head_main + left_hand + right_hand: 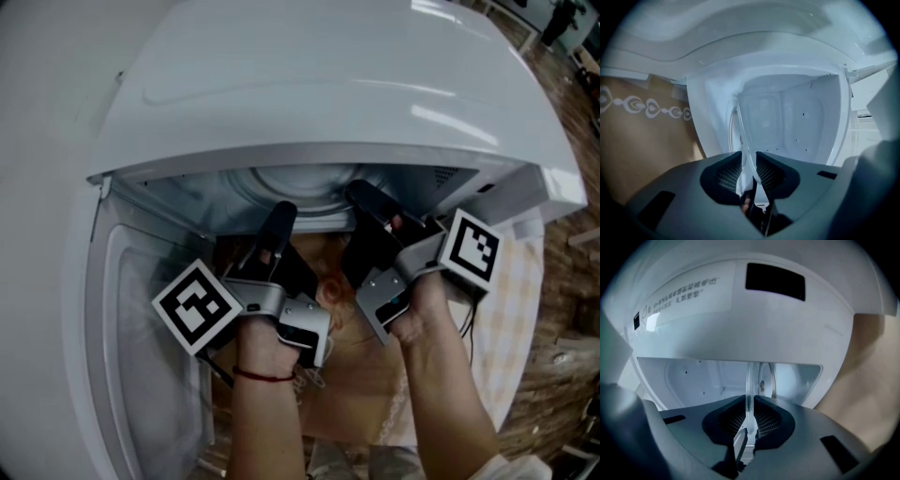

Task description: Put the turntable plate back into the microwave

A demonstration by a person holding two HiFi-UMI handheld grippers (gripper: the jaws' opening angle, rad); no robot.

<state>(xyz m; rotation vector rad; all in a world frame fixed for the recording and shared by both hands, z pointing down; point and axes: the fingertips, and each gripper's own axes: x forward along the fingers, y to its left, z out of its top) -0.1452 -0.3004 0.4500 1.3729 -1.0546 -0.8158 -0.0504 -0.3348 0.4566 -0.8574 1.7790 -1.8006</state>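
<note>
Right tool (750,401): closed on the rim of the clear round glass turntable plate (750,376); both ribbed pads press the glass, which we see edge-on. Left tool (749,159): jaws slightly parted, the same plate's rim running between them at a slant, pads not visibly pressing. We log it as slack, not gripping.

Both tools lie rolled onto their sides and point into the white microwave (328,84), whose door (122,309) hangs open at the left. We judge that the plate lies roughly flat and spans from one tool to the other inside the cavity mouth. Its far part is straight ahead of both, and each hand is equally near its own side.

Whether the plate rests on the cavity floor we cannot tell. The next move turns on this: the floor lies below the plate, so it should seat downward, right side last
</note>
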